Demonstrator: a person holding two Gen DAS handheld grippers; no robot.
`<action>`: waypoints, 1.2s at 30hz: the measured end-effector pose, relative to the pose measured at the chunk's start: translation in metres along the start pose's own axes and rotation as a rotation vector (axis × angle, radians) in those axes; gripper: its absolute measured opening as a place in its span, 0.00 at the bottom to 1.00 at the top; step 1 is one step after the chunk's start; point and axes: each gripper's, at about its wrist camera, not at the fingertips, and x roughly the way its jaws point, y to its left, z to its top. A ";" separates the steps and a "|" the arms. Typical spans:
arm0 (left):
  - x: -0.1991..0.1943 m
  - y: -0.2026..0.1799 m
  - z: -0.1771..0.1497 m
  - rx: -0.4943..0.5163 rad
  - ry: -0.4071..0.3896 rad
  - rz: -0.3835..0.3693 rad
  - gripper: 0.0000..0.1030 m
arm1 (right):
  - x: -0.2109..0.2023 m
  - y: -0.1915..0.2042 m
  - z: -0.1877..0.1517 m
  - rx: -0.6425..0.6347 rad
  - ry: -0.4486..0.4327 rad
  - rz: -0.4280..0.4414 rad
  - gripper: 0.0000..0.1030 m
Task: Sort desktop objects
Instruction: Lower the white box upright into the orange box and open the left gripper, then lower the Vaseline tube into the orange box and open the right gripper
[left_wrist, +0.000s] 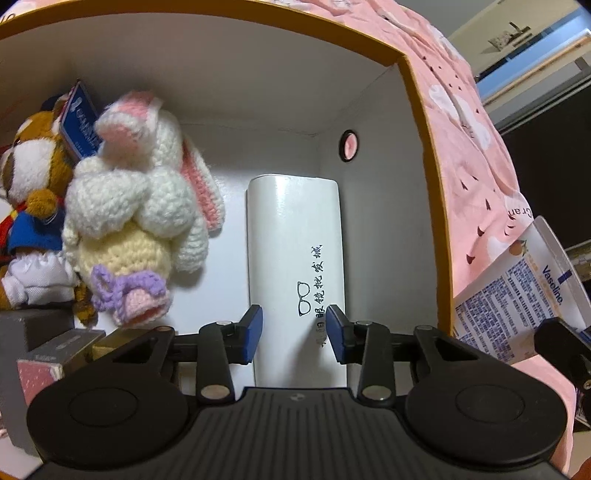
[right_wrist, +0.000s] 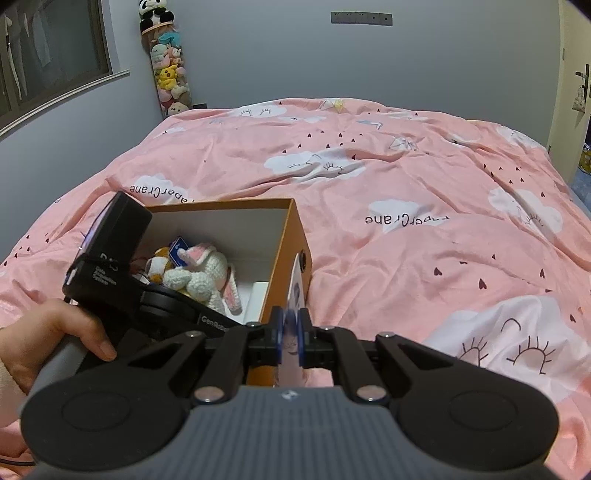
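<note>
Inside the orange box (left_wrist: 424, 122), the white glasses case (left_wrist: 295, 236) lies between the left gripper (left_wrist: 294, 328)'s parted pads; the right gripper (right_wrist: 290, 338) clamps a Vaseline packet (left_wrist: 517, 295) outside.

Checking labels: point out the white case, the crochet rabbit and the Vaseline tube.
White case (left_wrist: 295, 236), left wrist view, top face.
Crochet rabbit (left_wrist: 140, 206), left wrist view, body.
Vaseline tube (left_wrist: 517, 295), left wrist view, printed back.

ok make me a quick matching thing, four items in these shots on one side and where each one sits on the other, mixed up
Things:
1. white case
2. crochet rabbit
3. Vaseline tube
4. brown plush dog

Places:
A. pinched in the right gripper, outside the box wall
B. far left of the box, partly behind another toy
C. flat on the box floor, between the left gripper's blue pads
D. leaning between the dog and the case

Pairs: 1-C, 2-D, 3-A, 4-B
</note>
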 end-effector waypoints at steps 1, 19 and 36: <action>0.000 0.001 0.001 0.001 0.001 -0.003 0.41 | -0.001 0.001 0.000 -0.001 -0.003 -0.001 0.07; -0.128 0.021 -0.024 0.086 -0.268 0.046 0.41 | -0.022 0.041 0.030 -0.026 -0.124 0.153 0.07; -0.124 0.051 -0.067 0.095 -0.283 0.123 0.41 | 0.080 0.079 -0.027 0.064 0.093 0.123 0.08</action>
